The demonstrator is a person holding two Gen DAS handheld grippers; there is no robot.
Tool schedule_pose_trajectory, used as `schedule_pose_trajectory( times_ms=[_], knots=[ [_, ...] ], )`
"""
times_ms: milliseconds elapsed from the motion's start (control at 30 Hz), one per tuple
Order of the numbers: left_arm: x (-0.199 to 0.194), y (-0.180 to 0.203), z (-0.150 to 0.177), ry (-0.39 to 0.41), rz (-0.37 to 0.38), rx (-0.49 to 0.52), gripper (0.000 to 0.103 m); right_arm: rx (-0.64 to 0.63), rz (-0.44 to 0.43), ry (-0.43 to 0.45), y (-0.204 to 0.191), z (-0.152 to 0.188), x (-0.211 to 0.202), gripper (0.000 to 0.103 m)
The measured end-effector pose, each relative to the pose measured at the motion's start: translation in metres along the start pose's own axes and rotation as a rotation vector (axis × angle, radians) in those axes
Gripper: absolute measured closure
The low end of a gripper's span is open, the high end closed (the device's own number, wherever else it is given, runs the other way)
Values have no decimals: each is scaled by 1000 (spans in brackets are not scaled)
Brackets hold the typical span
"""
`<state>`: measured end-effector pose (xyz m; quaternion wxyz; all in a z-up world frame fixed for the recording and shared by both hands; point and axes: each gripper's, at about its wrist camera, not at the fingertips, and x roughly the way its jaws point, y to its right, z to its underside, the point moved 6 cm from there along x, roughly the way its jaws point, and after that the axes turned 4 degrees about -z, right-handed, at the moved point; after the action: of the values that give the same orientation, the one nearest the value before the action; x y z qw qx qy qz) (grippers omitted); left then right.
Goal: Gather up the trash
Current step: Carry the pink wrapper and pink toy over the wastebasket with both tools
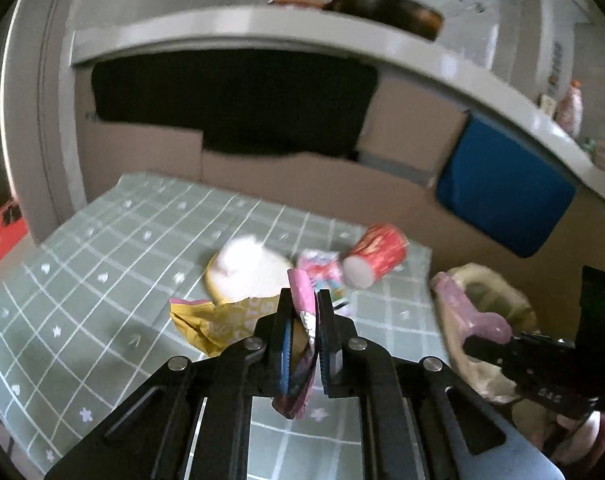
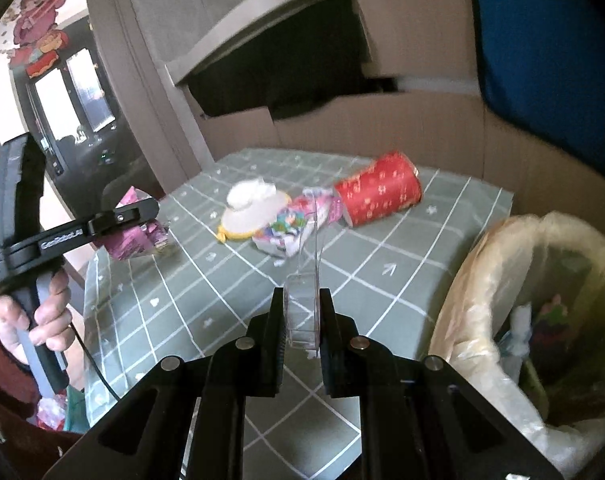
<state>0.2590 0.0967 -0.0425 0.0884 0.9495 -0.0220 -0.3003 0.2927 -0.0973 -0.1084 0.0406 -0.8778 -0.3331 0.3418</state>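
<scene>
Clamping a crumpled pink wrapper (image 1: 302, 312) between closed jaws, the left gripper (image 1: 302, 300) holds it clear of a green grid-patterned tablecloth (image 1: 102, 280). Seen from the right wrist camera, that wrapper hangs at nine o'clock, with a hand (image 2: 42, 320) in a dark red sleeve (image 2: 6, 392) on the tool's handle. The right gripper (image 2: 302, 308) is closed on a clear plastic piece (image 2: 302, 312), which stands upright between its pads. More trash lies on the cloth at twelve o'clock from both tools: a red paper cup (image 2: 378, 194) tipped on its side, a colourful packet (image 2: 290, 228) just beside it, a round yellow-rimmed lid (image 2: 254, 212) with white tissue (image 2: 248, 194) on top, and a yellow wrapper (image 1: 218, 322) near the left tool. A bin lined with a pale plastic bag (image 2: 502, 300) stands at three o'clock off the table's edge, some litter inside. Cardboard (image 1: 302, 172) backs the table.
</scene>
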Motion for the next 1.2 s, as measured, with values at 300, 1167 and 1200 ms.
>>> schedule_pose_trajectory(
  times_ms=[300, 1167, 1200],
  knots=[
    [-32, 82, -22, 90, 122, 82, 92, -7, 97, 139, 8, -30, -74, 89],
    [47, 260, 15, -27, 390, 219, 92, 141, 411, 268, 121, -12, -189, 89],
    [53, 262, 17, -42, 390, 220, 92, 150, 408, 265, 125, -11, -187, 89]
  ],
)
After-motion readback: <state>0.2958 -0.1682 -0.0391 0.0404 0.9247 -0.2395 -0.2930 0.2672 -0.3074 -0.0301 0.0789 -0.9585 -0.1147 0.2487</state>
